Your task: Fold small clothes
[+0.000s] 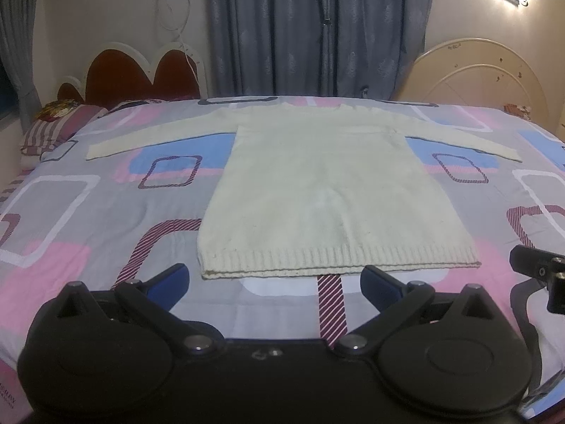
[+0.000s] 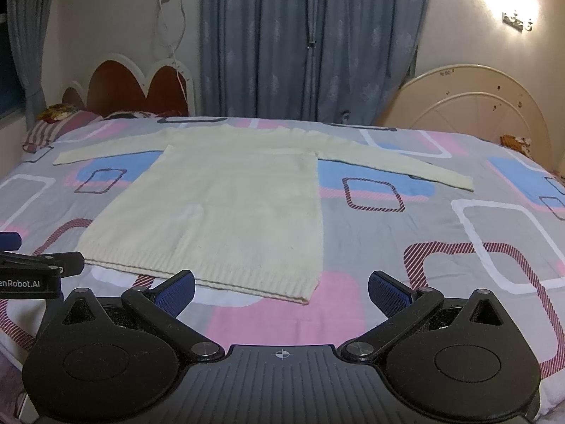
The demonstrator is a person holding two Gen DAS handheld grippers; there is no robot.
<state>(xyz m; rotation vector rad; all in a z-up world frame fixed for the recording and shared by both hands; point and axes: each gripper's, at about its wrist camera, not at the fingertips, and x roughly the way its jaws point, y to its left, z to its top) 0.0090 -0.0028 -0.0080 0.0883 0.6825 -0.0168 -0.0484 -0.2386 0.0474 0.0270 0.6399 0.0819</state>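
A cream knitted sweater (image 1: 317, 190) lies flat on the bed, sleeves spread to both sides, ribbed hem nearest me. It also shows in the right wrist view (image 2: 226, 208). My left gripper (image 1: 275, 279) is open and empty, just in front of the hem's middle, above the bedsheet. My right gripper (image 2: 280, 288) is open and empty, in front of the hem's right corner. Part of the right gripper shows at the right edge of the left wrist view (image 1: 543, 268). Part of the left gripper shows at the left edge of the right wrist view (image 2: 31, 268).
The bed has a patterned grey, pink and blue sheet (image 1: 88, 219). A striped pillow (image 1: 46, 130) lies at the far left by a red and white headboard (image 1: 134, 70). A cream headboard (image 2: 469, 102) stands at the far right. Blue curtains (image 1: 317, 28) hang behind.
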